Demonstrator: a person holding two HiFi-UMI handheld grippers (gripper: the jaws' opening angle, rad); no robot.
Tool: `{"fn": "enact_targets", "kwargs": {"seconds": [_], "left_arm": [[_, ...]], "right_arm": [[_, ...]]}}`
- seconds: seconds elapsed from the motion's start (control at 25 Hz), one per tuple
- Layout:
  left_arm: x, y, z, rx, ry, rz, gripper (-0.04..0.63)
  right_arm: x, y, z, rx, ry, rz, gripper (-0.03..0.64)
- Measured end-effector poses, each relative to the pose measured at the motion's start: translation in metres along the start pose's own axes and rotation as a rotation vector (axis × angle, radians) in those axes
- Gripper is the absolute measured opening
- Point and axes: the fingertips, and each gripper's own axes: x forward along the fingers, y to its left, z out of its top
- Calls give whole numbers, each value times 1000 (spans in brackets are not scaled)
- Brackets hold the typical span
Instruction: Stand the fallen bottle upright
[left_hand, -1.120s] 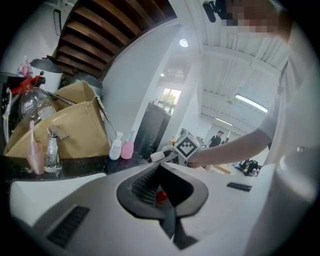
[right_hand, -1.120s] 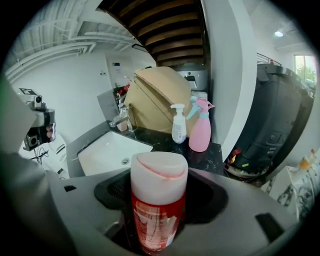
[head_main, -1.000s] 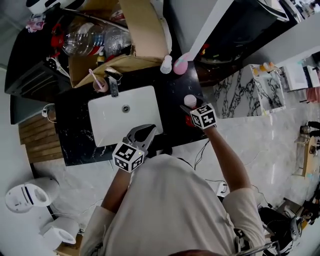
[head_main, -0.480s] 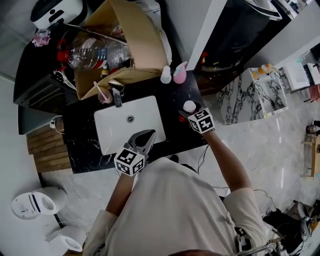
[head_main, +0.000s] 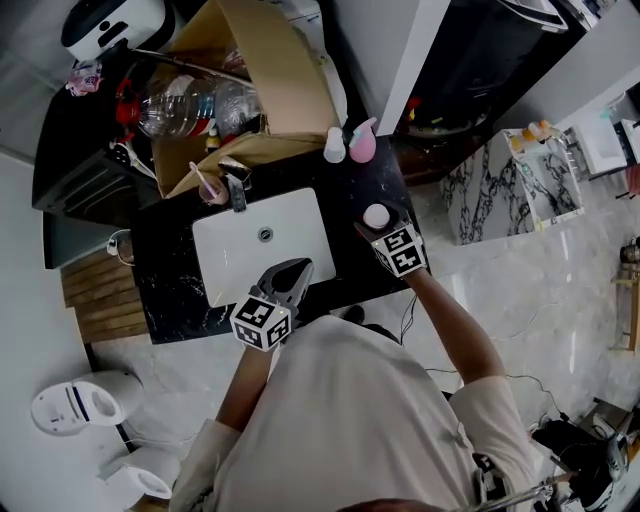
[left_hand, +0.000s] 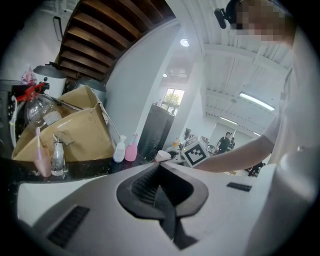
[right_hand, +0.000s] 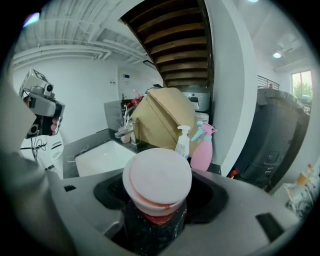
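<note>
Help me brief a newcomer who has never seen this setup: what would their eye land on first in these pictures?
First, the white sink set in the black marbled counter, at the head view's centre. Next, the right gripper at the counter's right end, its jaws closed on a bottle with a pale pink cap. Behind the sink, an open cardboard box holds clear plastic bottles.
</note>
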Motion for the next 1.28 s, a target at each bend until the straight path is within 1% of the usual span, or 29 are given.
{"fn": "enact_targets", "kwargs": {"seconds": [0.2,0.52,0.76,1.04,1.28], "left_arm": [[-1,-3,-9,-14,11,10,8],[-11,-13,-11,-5,0,30,8],[-17,-26,-14,3,-19,47,8],[-17,-47,-15,7,-42,42,8],[-17,-65,-12,29,-53,45,8]], "right_arm": [[0,-1,0,5,-14,-3,306],[-8,1,-4,-7,-4,-24,310],[-40,3,-1,2,-50,-30,311],[-88,11,2,51,-112,-35,310],[-124,16,1,112,-113,-10,306]]}}
